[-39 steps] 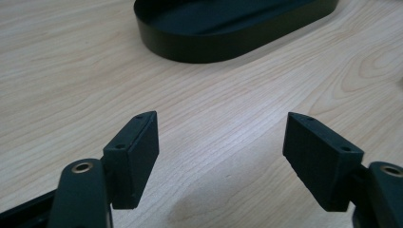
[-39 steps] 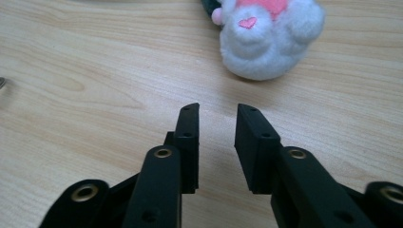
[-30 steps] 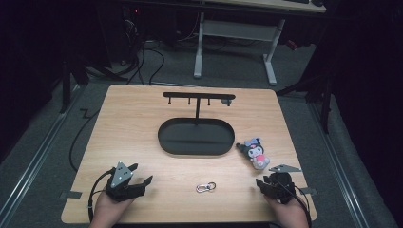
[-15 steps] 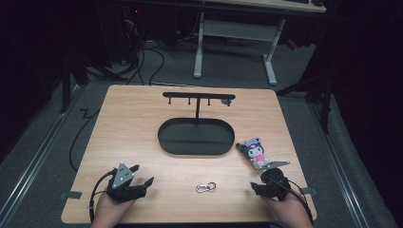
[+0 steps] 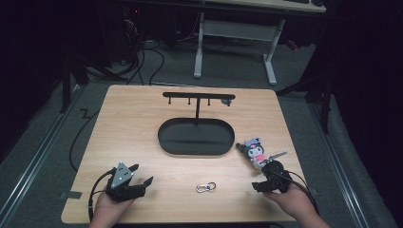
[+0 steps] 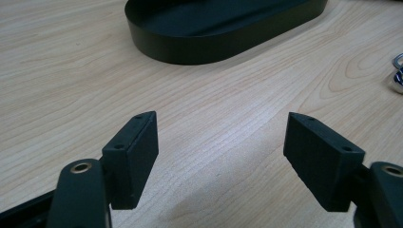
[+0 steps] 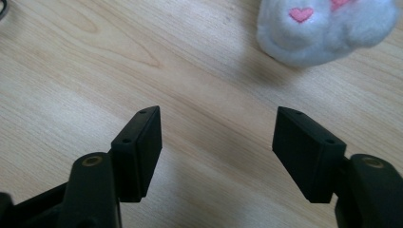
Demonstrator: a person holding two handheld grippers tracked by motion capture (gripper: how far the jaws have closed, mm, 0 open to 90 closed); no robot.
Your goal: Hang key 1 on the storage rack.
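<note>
A small black, white and pink plush toy (image 5: 254, 151) lies on the wooden table (image 5: 142, 123) at the right, beside a black oval tray (image 5: 196, 137). The plush's white underside (image 7: 328, 28) with a pink heart lies just past my right gripper (image 7: 216, 137), up and to the right. A silver clip (image 5: 206, 187) lies near the front edge between the hands. My right gripper (image 5: 260, 178) is open and empty, just in front of the plush. My left gripper (image 5: 142, 174) is open and empty at the front left, facing the tray (image 6: 223, 28); the clip (image 6: 397, 76) shows at the right edge.
From the back of the tray rises a black stand with a hook bar (image 5: 198, 97). Cables trail from both grippers off the front edge. Bare wood lies between the left gripper and the clip. Beyond the table are a dark floor and a white desk frame (image 5: 237, 33).
The right gripper has shifted slightly forward and turned toward the left, close beside the plush. The left gripper, clip and plush have stayed put.
</note>
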